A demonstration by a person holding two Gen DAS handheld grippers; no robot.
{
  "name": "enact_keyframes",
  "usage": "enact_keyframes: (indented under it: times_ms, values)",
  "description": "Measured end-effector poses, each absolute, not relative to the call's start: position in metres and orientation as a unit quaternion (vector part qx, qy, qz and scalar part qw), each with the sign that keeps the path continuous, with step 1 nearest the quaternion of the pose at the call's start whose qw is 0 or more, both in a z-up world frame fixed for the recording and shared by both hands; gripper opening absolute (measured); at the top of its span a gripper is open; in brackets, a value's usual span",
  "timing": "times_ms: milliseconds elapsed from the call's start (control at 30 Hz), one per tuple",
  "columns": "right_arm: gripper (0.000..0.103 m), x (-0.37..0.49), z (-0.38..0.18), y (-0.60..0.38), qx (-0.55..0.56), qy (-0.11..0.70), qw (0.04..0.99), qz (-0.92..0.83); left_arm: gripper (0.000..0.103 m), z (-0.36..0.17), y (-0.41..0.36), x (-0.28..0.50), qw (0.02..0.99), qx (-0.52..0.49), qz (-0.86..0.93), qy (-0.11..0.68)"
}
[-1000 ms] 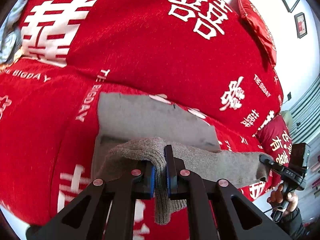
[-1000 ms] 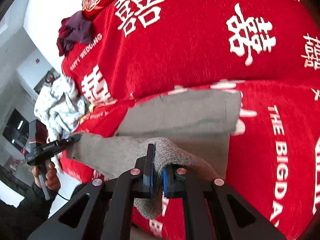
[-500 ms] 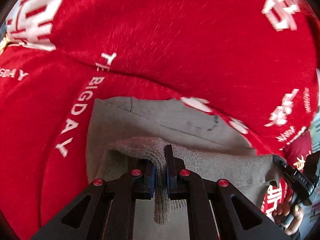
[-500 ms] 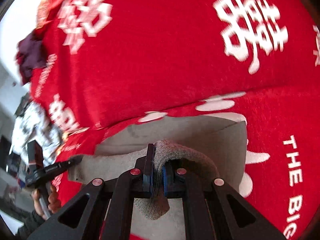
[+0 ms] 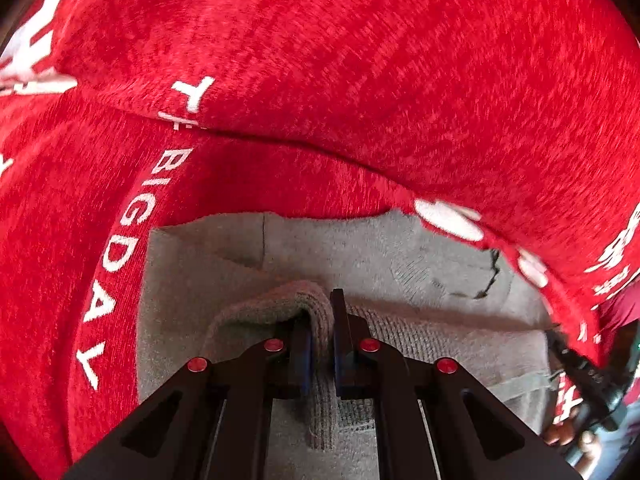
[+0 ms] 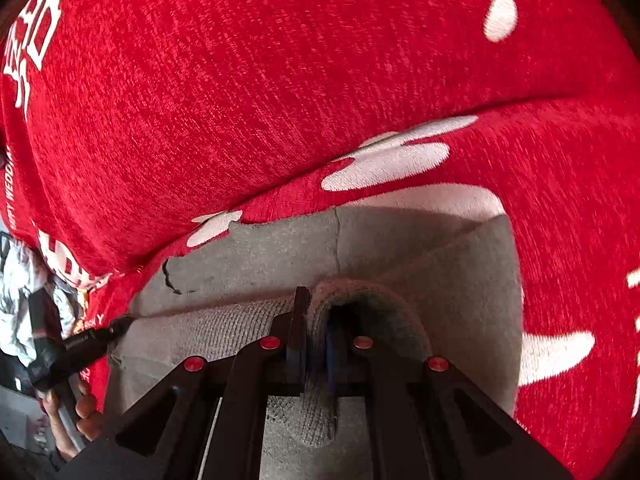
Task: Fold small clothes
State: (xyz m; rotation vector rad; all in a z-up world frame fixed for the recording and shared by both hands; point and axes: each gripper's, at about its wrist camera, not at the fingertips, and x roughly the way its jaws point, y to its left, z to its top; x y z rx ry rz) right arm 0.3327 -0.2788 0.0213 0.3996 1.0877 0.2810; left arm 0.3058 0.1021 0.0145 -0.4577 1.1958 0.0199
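A grey knit garment (image 5: 360, 256) lies on a red sofa seat, its far edge against the backrest. It also shows in the right wrist view (image 6: 264, 256). My left gripper (image 5: 320, 320) is shut on a ribbed edge of the garment and holds it just above the lower layer. My right gripper (image 6: 316, 320) is shut on the same ribbed edge further along. The edge stretches between both grippers over the flat part. The right gripper shows at the far right of the left wrist view (image 5: 576, 364), and the left gripper at the left of the right wrist view (image 6: 80, 348).
The red sofa cover (image 5: 360, 60) with white lettering fills both views; its backrest (image 6: 240, 80) rises just past the garment. A pile of light patterned cloth (image 6: 16, 292) lies at the left edge of the right wrist view.
Both grippers have carried the ribbed edge forward toward the backrest and lower over the garment. The backrest now fills the views. Both grips stay shut.
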Motion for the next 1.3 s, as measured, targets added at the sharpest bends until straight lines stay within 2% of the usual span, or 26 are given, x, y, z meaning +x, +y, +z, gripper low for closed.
enact_keyframes:
  times_ms: [67,100,133,167,200,233,267,300,367,433,567,767,867,1033,1133,1300]
  values:
    - [0.011,0.329,0.028,-0.283,0.196,0.514,0.824,0.136,0.01,0.017,0.098,0.302,0.804,-0.197,0.007,0.561]
    - [0.02,0.323,0.034,-0.289,0.21,0.506,0.825,0.138,0.011,0.02,0.1,0.298,0.802,-0.2,0.006,0.563]
    - [0.042,0.317,0.039,-0.295,0.221,0.495,0.829,0.138,0.013,0.025,0.104,0.292,0.798,-0.213,0.006,0.564]
    - [0.055,0.308,0.047,-0.303,0.24,0.479,0.832,0.141,0.029,0.031,0.11,0.287,0.797,-0.224,0.01,0.561]
    - [0.074,0.3,0.053,-0.309,0.254,0.464,0.837,0.14,0.059,0.038,0.116,0.28,0.799,-0.237,0.017,0.552]
    - [0.078,0.286,0.065,-0.32,0.273,0.432,0.848,0.137,0.075,0.051,0.125,0.264,0.814,-0.255,0.031,0.52]
    - [0.079,0.276,0.072,-0.327,0.281,0.41,0.857,0.136,0.098,0.061,0.13,0.252,0.828,-0.261,0.044,0.495]
    - [0.079,0.269,0.079,-0.331,0.281,0.396,0.864,0.133,0.102,0.071,0.134,0.24,0.841,-0.259,0.058,0.472]
    - [0.079,0.257,0.09,-0.33,0.238,0.388,0.881,0.127,0.102,0.085,0.137,0.223,0.855,-0.245,0.052,0.454]
    - [0.079,0.254,0.093,-0.312,0.143,0.402,0.895,0.13,0.102,0.086,0.128,0.216,0.86,-0.216,0.037,0.462]
    - [0.079,0.245,0.079,-0.265,-0.059,0.425,0.895,0.125,0.102,0.07,0.083,0.203,0.871,-0.051,0.001,0.488]
    - [0.079,0.25,0.053,-0.233,-0.195,0.435,0.87,0.124,0.102,0.047,0.03,0.222,0.861,0.065,-0.034,0.503]
    - [0.078,0.274,0.051,-0.226,-0.18,0.422,0.882,0.104,0.102,0.041,0.038,0.26,0.862,0.037,0.013,0.505]
    - [0.078,0.326,0.034,-0.268,0.022,0.47,0.881,0.046,0.102,0.022,0.109,0.291,0.822,-0.201,0.094,0.524]
    - [0.078,0.327,0.019,-0.277,0.025,0.488,0.872,0.03,0.102,0.008,0.122,0.288,0.807,-0.208,0.114,0.541]
    - [0.078,0.287,0.039,-0.281,0.01,0.452,0.891,0.038,0.102,0.04,0.133,0.252,0.831,-0.226,0.089,0.5]
